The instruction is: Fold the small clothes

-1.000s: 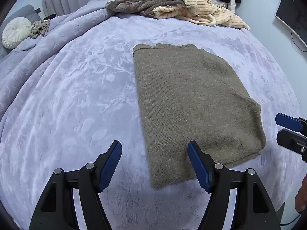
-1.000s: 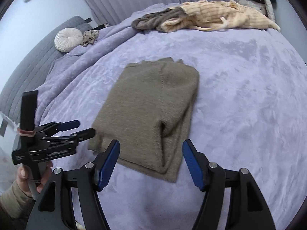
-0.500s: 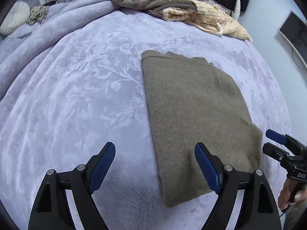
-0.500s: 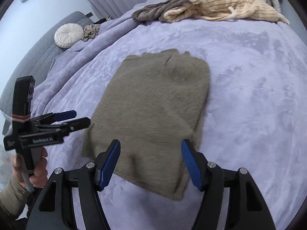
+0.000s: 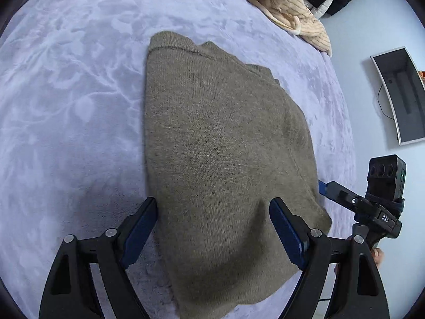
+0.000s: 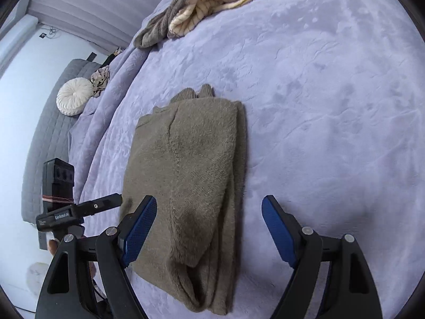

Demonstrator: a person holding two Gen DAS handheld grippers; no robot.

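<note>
Sweater [image 5: 223,143]: olive-brown fuzzy knit, folded into a long rectangle with stacked layers showing along one long edge, ribbed cuffs or hem poking out at the far end; it lies flat near the middle of the bed, directly under both tongs.

Bedspread [image 5: 66,93]: lavender plush with an embossed leaf pattern, faintly creased, covering the whole bed.

Clothes pile [image 6: 212,2]: cream ribbed garment with thin dark stripes, heaped with a grey-brown knit at the far edge of the bed, well apart from the sweater.

Round cushion [image 6: 75,95]: white, pleated, button-centred, resting at the padded grey headboard beside a small crumpled beige cloth.

Left gripper [image 5: 212,228]: black frame, blue rubber pads, jaws spread wide, straddling the sweater's near end; one pad sits at the left edge, the other over the knit. Whether the pads touch the cloth cannot be told.

Right gripper [image 6: 208,228]: same build; jaws opening, spread over the layered long edge, the inner pad above the knit, the outer above bare bedspread, nothing pinched.
</note>
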